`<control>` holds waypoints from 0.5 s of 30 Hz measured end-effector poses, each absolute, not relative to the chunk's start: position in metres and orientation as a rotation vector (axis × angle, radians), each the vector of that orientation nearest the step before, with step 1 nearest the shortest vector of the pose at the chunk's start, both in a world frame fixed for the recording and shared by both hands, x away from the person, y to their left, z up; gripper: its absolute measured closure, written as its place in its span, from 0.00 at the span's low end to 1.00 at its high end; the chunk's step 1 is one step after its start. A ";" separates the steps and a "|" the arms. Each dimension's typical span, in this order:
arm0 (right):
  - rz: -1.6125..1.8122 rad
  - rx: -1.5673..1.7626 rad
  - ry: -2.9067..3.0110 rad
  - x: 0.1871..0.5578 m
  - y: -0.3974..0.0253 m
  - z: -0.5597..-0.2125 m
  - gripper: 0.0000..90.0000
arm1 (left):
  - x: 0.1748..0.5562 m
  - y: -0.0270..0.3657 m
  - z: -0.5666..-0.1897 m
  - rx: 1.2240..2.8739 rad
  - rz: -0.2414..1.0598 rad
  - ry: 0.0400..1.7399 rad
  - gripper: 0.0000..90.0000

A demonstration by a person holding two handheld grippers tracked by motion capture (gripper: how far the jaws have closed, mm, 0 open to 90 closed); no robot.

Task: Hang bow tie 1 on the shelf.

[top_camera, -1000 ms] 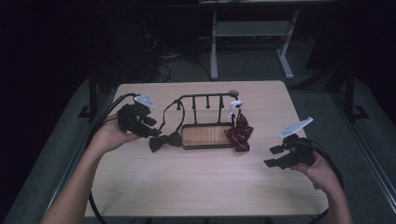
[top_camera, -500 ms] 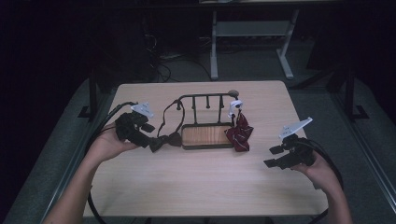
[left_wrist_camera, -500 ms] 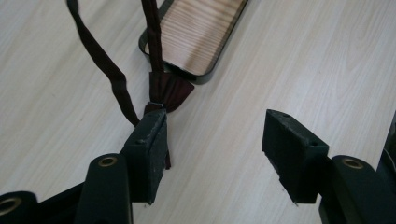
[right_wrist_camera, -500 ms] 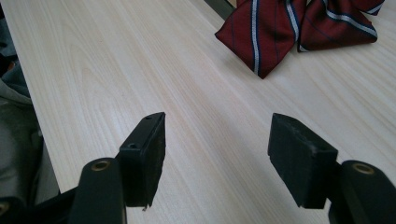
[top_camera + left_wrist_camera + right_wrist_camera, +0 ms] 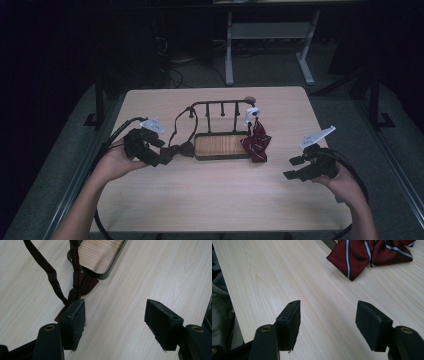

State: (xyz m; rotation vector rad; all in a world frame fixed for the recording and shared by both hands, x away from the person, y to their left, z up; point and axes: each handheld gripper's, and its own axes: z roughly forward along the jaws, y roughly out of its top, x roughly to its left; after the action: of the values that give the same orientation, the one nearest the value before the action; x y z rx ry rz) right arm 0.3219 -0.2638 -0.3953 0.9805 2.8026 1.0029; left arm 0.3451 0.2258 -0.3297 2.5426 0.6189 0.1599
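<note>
- Carrying everything, the table (image 5: 210, 200) has the rack (image 5: 222, 142) in its middle, so both hands can reach it.
- The rack has a wooden tray and black pegs for hanging ties by their straps.
- The striped red bow tie (image 5: 256, 142) leans at the rack's right end, already hung, it seems.
- The dark bow tie (image 5: 81, 285) lies just left of the tray, its strap looped to a peg.
- The left tool (image 5: 115, 322) is spread wide, one jaw touching that tie.
- The right tool (image 5: 328, 323), also spread, waits well apart.
</note>
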 end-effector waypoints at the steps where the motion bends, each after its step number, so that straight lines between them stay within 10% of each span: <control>1: 1.000 0.980 2.804 0.322 -0.264 -0.395 0.40 | 0.344 0.226 -0.331 2.537 0.159 0.622 0.36; 15: 0.993 0.989 2.811 0.321 -0.263 -0.397 0.40 | 0.334 0.227 -0.350 2.543 0.141 0.614 0.34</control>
State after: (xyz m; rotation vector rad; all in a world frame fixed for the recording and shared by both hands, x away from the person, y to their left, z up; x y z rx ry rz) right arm 0.3214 -0.2626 -0.3966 0.9887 2.8109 0.9926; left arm 0.3345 0.2268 -0.3500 2.5426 0.6145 0.1413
